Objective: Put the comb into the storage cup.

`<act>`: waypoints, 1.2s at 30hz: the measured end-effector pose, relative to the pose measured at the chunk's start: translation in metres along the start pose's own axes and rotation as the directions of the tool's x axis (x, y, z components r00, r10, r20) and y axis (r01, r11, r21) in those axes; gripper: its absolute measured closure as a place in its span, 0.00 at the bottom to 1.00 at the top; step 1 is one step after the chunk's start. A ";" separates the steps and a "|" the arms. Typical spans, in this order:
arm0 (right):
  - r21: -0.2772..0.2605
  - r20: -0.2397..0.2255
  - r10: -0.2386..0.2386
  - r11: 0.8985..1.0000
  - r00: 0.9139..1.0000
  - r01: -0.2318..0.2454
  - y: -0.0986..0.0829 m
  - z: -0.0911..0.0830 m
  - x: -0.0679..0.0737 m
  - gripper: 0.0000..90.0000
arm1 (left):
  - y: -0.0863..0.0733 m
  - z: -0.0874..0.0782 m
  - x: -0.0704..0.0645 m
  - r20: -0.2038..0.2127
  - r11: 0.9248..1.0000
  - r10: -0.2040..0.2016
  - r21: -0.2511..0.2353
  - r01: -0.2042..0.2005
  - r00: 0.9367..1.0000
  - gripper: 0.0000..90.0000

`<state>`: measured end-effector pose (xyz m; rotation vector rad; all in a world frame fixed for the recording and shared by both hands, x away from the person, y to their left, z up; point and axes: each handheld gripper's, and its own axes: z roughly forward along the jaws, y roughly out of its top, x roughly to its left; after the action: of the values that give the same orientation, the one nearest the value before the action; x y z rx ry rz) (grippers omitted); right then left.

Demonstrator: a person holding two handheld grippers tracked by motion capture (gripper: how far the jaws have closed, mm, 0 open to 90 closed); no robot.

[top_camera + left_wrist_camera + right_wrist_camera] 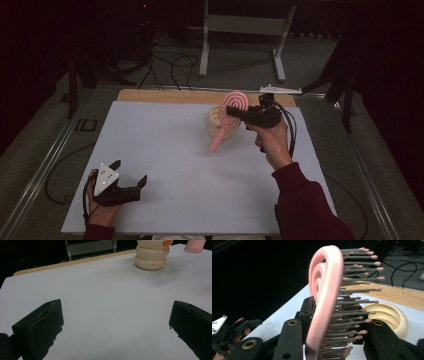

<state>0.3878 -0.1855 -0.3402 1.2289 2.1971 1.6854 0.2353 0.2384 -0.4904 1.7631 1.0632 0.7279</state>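
We see the right gripper [235, 112] clamped on the pink brush [231, 114], holding it in the air just above the cream holder [218, 125]. Well away from the holder, our left gripper [131, 175] rests on the worktop [170, 165], jaws spread wide.

One hairbrush [228, 120], one ribbed cup [217, 122]

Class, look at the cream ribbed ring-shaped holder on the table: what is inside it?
The cream ribbed holder shows an open, stepped hollow. Its bottom is hidden by the pink plastic bristled hairbrush held in the right tool.
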 end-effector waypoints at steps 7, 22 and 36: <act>-0.009 0.009 0.000 1.000 1.000 0.000 0.008 0.000 -0.001 0.71 | 0.000 0.000 0.000 0.001 1.000 0.002 0.001 -0.002 1.000 0.00; -0.029 0.038 0.001 1.000 0.999 0.000 0.020 0.000 -0.010 0.71 | 0.000 0.001 0.000 0.001 1.000 0.000 0.001 0.000 1.000 0.00; -0.059 0.056 0.019 0.998 0.998 -0.016 0.032 -0.001 -0.016 0.71 | 0.000 0.000 0.000 0.000 1.000 0.000 -0.001 0.000 1.000 0.00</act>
<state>0.4141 -0.1949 -0.3182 1.2682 2.0955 1.6878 0.2354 0.2384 -0.4908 1.7622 1.0631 0.7284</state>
